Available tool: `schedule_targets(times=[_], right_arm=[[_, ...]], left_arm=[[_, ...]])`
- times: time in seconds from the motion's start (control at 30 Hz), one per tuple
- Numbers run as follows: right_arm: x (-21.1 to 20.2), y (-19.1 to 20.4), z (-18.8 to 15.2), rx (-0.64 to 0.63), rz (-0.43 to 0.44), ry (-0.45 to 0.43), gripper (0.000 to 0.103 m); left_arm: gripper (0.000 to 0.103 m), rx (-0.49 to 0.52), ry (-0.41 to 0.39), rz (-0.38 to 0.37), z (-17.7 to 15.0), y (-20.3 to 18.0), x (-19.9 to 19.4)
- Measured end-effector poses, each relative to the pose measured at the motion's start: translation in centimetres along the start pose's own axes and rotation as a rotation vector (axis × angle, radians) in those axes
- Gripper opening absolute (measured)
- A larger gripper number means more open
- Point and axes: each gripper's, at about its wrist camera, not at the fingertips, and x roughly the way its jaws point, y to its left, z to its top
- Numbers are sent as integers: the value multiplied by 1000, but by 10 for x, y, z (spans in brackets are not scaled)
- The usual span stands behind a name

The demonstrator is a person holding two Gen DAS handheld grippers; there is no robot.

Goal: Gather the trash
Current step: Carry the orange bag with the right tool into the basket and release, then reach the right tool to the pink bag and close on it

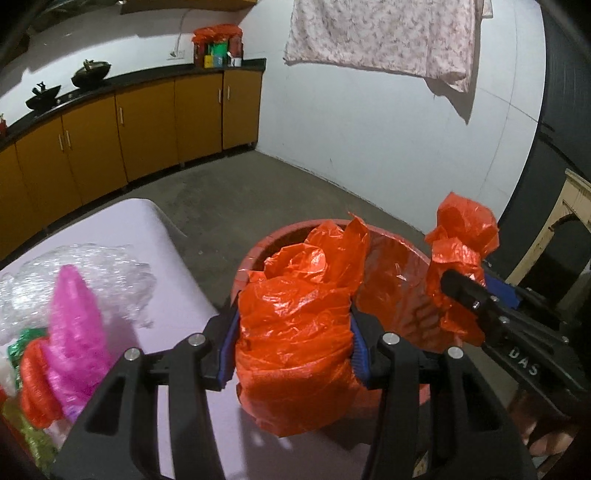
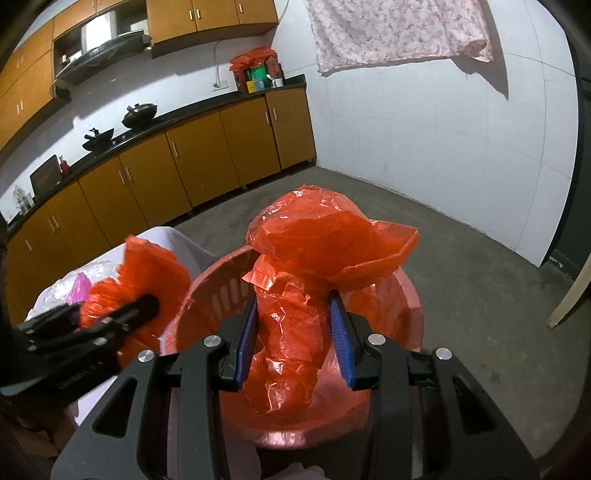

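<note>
An orange plastic bag is bunched between the blue pads of my left gripper, which is shut on it above a pink slotted basket. To the right, my right gripper is shut on another bunch of orange plastic. Thin orange film lies in the basket between the two bunches. In the right wrist view, my right gripper clamps the orange plastic over the basket. My left gripper holds its bunch at the left.
A lilac-covered table left of the basket carries clear bubble wrap, a pink foam net and red and green scraps. Brown cabinets with woks line the far wall. A floral cloth hangs above bare concrete floor.
</note>
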Motion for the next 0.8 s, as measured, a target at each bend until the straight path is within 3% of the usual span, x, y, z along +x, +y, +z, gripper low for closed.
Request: schedule_targets(times=[0.27,0.37,0.53,0.8], right_arm=[[8,-6,3,29,3,-18,38],[9,-11,9,48,12,-28,38],[7,-14,15,63,40,-44,50],[-4,-16,18,66,25,-61,57]], left_arm=[[50,13,27,-14,7,-5,26],[59,10,43,-12,8,-4,33],[66,-5,58,-16,5,3,37],[76,-44,46,17,4,17,22]])
